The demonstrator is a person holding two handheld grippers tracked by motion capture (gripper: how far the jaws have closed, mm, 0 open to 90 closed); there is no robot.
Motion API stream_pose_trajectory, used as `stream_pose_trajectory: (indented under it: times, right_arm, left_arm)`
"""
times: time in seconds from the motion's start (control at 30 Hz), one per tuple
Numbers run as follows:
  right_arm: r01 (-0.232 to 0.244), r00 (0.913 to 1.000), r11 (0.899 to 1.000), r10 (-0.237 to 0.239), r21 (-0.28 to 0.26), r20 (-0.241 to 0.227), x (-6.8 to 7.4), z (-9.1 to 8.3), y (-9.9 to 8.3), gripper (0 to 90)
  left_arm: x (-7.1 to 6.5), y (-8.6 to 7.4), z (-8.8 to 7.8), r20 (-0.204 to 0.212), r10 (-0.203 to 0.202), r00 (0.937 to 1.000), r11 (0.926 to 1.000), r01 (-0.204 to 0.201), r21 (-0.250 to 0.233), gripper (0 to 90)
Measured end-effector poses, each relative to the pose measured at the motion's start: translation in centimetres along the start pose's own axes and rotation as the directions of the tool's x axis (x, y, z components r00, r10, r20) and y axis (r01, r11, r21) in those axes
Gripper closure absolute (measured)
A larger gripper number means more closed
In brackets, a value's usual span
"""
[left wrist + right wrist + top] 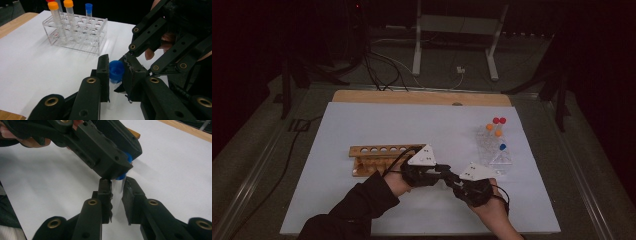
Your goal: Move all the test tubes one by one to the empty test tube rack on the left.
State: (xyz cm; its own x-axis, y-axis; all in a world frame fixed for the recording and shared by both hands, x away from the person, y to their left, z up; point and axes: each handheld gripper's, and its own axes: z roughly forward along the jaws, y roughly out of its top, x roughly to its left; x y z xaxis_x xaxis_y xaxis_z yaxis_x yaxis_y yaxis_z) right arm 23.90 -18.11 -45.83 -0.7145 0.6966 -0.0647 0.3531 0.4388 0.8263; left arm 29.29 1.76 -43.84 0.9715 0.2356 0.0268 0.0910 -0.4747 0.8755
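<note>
A clear test tube [117,191] with a blue cap [116,72] is held between both grippers just above the white mat. In the left gripper view, my left gripper [116,65] is shut on the blue cap. My right gripper [117,188] is shut on the clear tube body just below that cap, and the left gripper's jaws [110,162] cross right above it. From the high view, the left gripper [441,172] and the right gripper [452,178] meet tip to tip near the table's front centre.
A clear plastic rack [75,32] holds tubes with orange caps [53,6], one blue cap [88,6] and red caps [499,120], to the right of the hands [494,150]. A wooden rack [382,152] with a row of holes lies behind the left hand. The white mat [362,125] covers the table.
</note>
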Motion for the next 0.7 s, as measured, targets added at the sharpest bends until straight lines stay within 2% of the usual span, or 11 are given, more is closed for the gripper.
stream_pose_trajectory:
  times: [0.13,0.17,0.2,0.33,0.37,0.47,0.5,0.57,0.6,0.63,0.7]
  right_arm:
    - [-0.005,0.9999,1.000,0.005,-0.005,-0.010,0.0,0.0,0.0,76.2]
    - [-0.030,0.9992,0.999,0.030,-0.015,-0.025,-0.1,0.0,0.0,72.6]
    - [-0.034,0.9990,0.999,0.033,-0.017,-0.031,-0.1,0.0,0.0,67.9]
    - [-0.034,0.9993,0.999,0.033,-0.029,-0.018,0.0,-0.1,0.0,56.0]
    - [-0.034,0.9993,0.999,0.033,-0.029,-0.018,0.0,-0.1,0.0,56.0]
    - [-0.041,0.9991,0.999,0.040,-0.036,-0.013,-0.1,-0.1,0.0,48.2]
    - [-0.043,0.9990,0.998,0.043,-0.044,-0.013,-0.1,-0.2,0.0,43.5]
    - [-0.044,0.9990,0.998,0.043,-0.050,-0.010,-0.2,-0.3,0.0,41.4]
    - [-0.052,0.9987,0.997,0.052,-0.055,-0.005,-0.3,-0.4,0.0,32.5]
    - [-0.052,0.9987,0.997,0.052,-0.055,-0.005,-0.3,-0.4,0.0,32.5]
    - [-0.060,0.9982,0.996,0.060,-0.061,-0.001,-0.4,-0.5,0.0,23.4]
  left_arm:
    - [0.0,0.1,-0.1,0.000,0.008,1.0000,1.0000,-0.008,0.002,77.3]
    - [0.1,0.2,-0.3,-0.010,0.006,0.9999,1.0000,-0.006,0.005,77.4]
    - [0.1,0.2,-0.3,-0.010,0.006,0.9999,1.0000,-0.006,0.005,77.4]
    - [0.4,0.4,-0.8,-0.023,0.008,0.9997,1.0000,-0.008,0.005,77.4]
    - [0.5,0.5,-1.0,-0.034,0.012,0.9994,0.9999,-0.012,0.002,77.4]
    - [0.8,0.8,-1.6,-0.047,0.004,0.9989,0.9999,-0.004,-0.014,77.4]
    - [1.0,0.9,-1.9,-0.052,0.006,0.9986,0.9998,-0.007,-0.017,77.4]
    - [1.3,1.2,-2.4,-0.064,0.001,0.9980,0.9996,-0.003,-0.028,77.4]
    - [1.5,1.4,-2.7,-0.071,0.002,0.9974,0.9996,-0.004,-0.028,77.4]
    - [1.7,1.6,-3.0,-0.076,0.005,0.9971,0.9997,-0.007,-0.025,77.4]
    - [2.0,1.9,-3.5,-0.092,0.010,0.9957,0.9995,-0.013,-0.029,77.4]
